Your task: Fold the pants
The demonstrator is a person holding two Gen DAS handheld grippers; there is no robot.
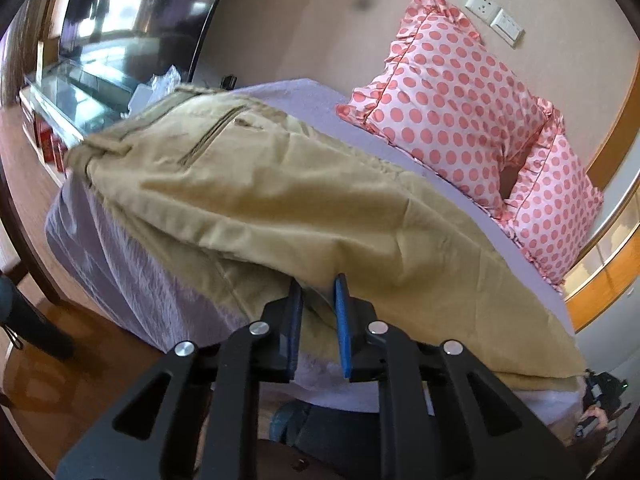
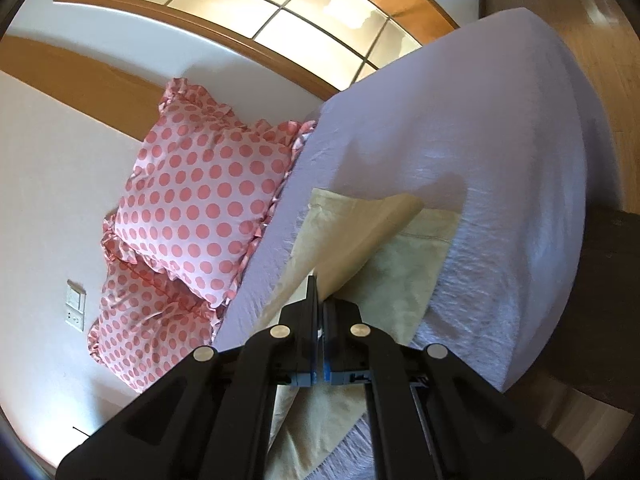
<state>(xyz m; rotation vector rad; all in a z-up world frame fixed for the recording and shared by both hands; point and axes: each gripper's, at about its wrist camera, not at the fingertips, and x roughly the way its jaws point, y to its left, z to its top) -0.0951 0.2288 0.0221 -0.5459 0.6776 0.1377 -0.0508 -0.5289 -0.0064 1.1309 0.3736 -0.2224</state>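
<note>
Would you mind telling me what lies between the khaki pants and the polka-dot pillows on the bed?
Only bare lavender bedsheet separates the pants from the pillows; the left wrist view shows it best.

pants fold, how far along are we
Early. Done: the pants lie spread on the bed, apparently leg over leg. In hand: the right gripper is shut on the leg end, lifting it; the left gripper is open at the near edge. Left: carrying the leg end to the waist, then flattening.
</note>
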